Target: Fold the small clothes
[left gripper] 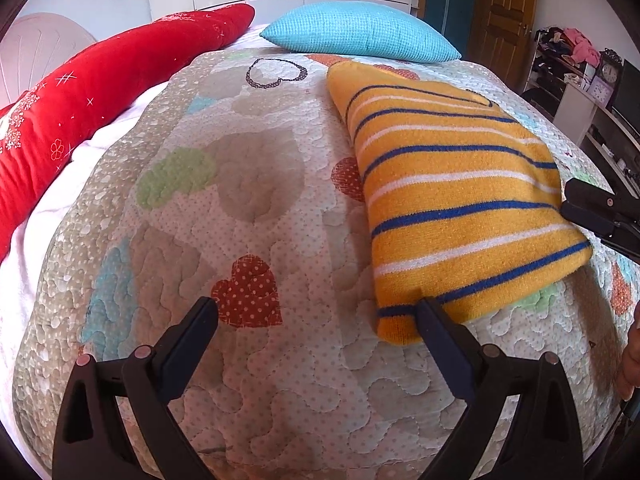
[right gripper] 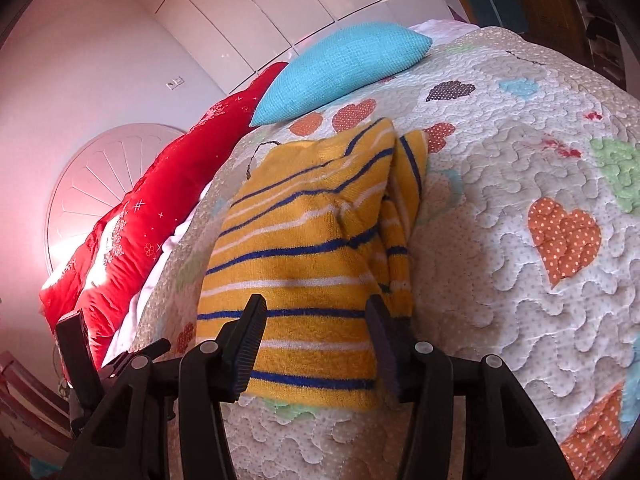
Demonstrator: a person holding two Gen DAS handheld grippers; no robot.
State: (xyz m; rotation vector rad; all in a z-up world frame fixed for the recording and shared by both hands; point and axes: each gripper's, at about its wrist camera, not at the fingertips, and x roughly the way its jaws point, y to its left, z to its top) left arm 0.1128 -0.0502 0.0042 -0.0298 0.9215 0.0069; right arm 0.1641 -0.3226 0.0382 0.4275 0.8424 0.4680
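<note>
A folded yellow garment (left gripper: 460, 200) with blue and white stripes lies flat on the quilted bedspread (left gripper: 248, 216), which is printed with hearts in red, orange, green and blue. In the left wrist view the garment sits to the right of the bed's middle, its long side running away from the camera, its far end close to a turquoise pillow (left gripper: 360, 32) at the head of the bed. A long red cushion (left gripper: 100, 92) with white snowflake marks lies along the left edge of the bed, over white bedding. The left tongs (left gripper: 316, 308) stand released, their jaws wide apart above the quilt; the right-hand finger overlaps the garment's near corner in the picture, though whether it touches the cloth cannot be told. The right tongs (left gripper: 568, 204) show at the right border of that view, their tips just beside the garment's right edge. In the right wrist view the right tongs (right gripper: 316, 308) are also released, the jaws spread with the near end of the garment seen between them, and the pads do not press on the cloth. From this side the garment (right gripper: 304, 240) shows its folded layers along the right edge. White glossy cupboard doors (right gripper: 280, 12) line the wall behind the bed.
</note>
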